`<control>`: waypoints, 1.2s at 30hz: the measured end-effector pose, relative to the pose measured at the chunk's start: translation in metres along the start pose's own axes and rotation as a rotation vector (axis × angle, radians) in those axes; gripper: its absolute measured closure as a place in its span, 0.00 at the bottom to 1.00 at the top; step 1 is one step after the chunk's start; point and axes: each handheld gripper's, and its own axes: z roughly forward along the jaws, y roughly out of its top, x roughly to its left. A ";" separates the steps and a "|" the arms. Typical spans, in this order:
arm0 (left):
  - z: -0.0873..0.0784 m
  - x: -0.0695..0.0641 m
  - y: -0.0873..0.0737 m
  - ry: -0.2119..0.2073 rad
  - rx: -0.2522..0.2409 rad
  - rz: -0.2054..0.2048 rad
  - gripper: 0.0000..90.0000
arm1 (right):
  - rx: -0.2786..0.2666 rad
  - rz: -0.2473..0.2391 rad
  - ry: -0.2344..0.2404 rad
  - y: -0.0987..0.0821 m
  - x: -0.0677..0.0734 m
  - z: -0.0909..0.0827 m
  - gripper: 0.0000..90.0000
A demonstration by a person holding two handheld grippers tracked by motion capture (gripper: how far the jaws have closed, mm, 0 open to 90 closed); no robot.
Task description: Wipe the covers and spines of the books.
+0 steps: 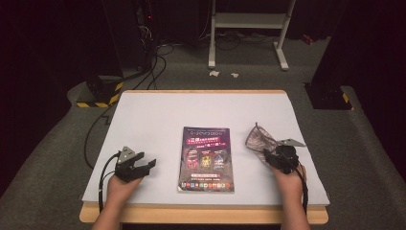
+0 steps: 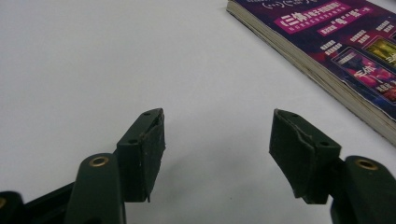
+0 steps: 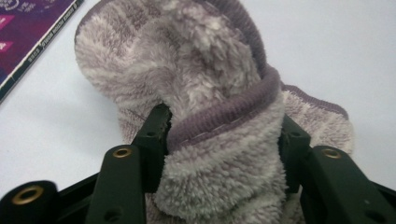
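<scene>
A purple-covered book (image 1: 206, 158) lies flat in the middle of the white table (image 1: 158, 110), its spine edge showing in the left gripper view (image 2: 336, 42). To its right a fuzzy grey-mauve striped cloth (image 1: 258, 139) with a ribbed cuff bunches up on the table. My right gripper (image 1: 270, 153) is at its near end; in the right gripper view the cloth (image 3: 196, 70) fills the gap between the jaws (image 3: 224, 149), and both pads touch it. My left gripper (image 1: 143, 162) rests left of the book, jaws open over bare table (image 2: 217, 149).
The book's corner (image 3: 28, 23) lies just left of the cloth. Beyond the table's far edge are a white metal stand (image 1: 249, 21), floor cables (image 1: 143, 72) and yellow-black striped blocks (image 1: 98, 98). White table surface stretches behind the book and the cloth.
</scene>
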 end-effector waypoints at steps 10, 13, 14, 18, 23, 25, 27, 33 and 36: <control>0.000 0.000 0.000 0.000 0.002 0.002 0.40 | 0.017 -0.009 0.040 -0.001 0.002 0.003 0.34; 0.000 0.000 0.000 0.000 0.003 0.002 0.40 | 0.018 -0.020 0.048 -0.001 0.004 0.003 0.27; 0.000 -0.001 0.000 0.000 0.003 0.002 0.40 | 0.016 -0.020 0.053 -0.001 0.005 0.004 0.24; 0.000 -0.001 0.000 0.000 0.004 0.002 0.40 | 0.009 -0.030 0.059 0.001 0.006 0.002 0.17; 0.001 -0.001 0.000 0.000 0.005 0.002 0.40 | -0.013 -0.028 0.056 0.006 0.009 -0.005 0.15; 0.001 -0.001 0.000 0.000 0.006 0.003 0.40 | -0.028 -0.032 0.054 0.008 0.010 -0.009 0.14; 0.001 0.000 0.000 0.001 0.007 0.005 0.40 | -0.044 -0.033 0.051 0.011 0.011 -0.014 0.12; 0.001 0.000 0.000 -0.001 0.008 0.005 0.40 | -0.104 -0.032 0.048 0.021 0.021 -0.032 0.09; 0.001 0.000 0.000 -0.002 0.010 0.004 0.40 | -0.139 -0.045 0.063 0.025 0.028 -0.041 0.09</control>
